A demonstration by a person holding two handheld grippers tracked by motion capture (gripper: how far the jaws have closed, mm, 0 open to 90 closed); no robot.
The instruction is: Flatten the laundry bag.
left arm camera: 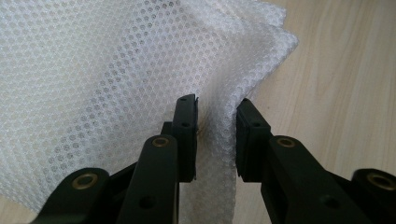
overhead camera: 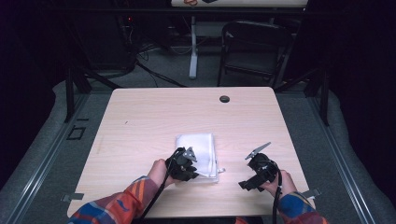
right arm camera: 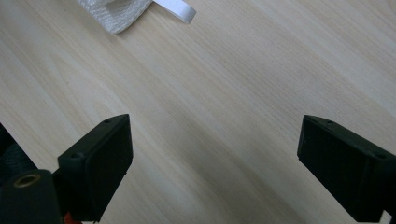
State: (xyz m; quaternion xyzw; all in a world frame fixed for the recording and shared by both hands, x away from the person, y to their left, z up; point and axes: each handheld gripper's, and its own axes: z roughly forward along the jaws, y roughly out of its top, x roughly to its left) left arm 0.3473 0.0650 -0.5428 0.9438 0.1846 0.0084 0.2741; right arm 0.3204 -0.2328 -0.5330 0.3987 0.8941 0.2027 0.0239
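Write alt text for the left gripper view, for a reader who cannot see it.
Two black jaws of the left gripper rise from the bottom edge, with a raised fold of white mesh cloth standing in the narrow gap between them. The folded cloth covers the upper left, its layered corner at the top, on a pale wooden table.

One folded white mesh cloth (overhead camera: 197,154) lies on one wooden table (overhead camera: 140,121), and one white tag (right arm camera: 176,9) sticks out from the cloth's edge. Two black grippers work over the tabletop, the left gripper (overhead camera: 186,164) and the right gripper (overhead camera: 258,169), each with two jaws. One small dark round cap (overhead camera: 224,99) sits near the table's far edge, and one dark folding chair (overhead camera: 254,46) stands on the floor beyond it.
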